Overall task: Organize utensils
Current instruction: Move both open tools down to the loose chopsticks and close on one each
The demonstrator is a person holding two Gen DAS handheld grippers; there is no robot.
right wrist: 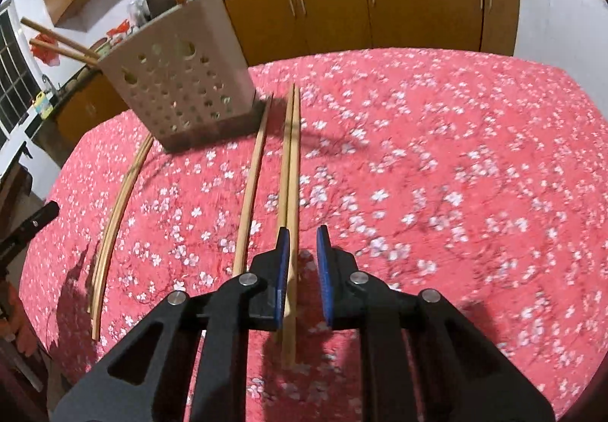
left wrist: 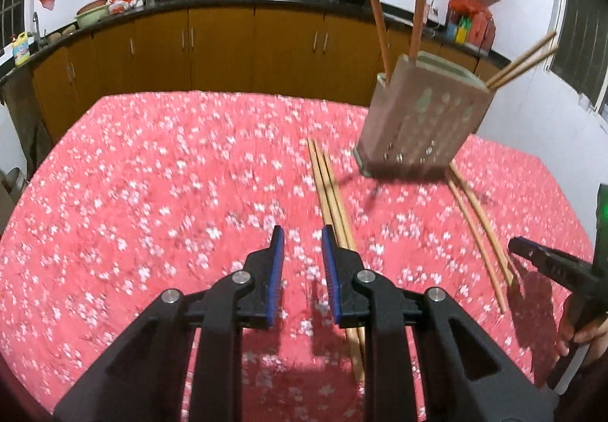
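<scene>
Chopsticks (right wrist: 290,171): loose pairs lie on the red floral cloth (right wrist: 437,163) beside the perforated holder (right wrist: 178,80), which already has some in it. Right gripper (right wrist: 303,232) hovers part-open and empty, one stick apparently between its jaws; left gripper (left wrist: 303,232) part-open, empty. Step: picking up; next, close and lift to the holder. No legible writing.

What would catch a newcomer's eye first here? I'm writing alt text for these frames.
The red floral tablecloth fills both views. At its far side stands a perforated utensil holder with chopsticks and two orange handles sticking out. Loose chopsticks lie on the cloth, one pair running under the open right gripper.
</scene>
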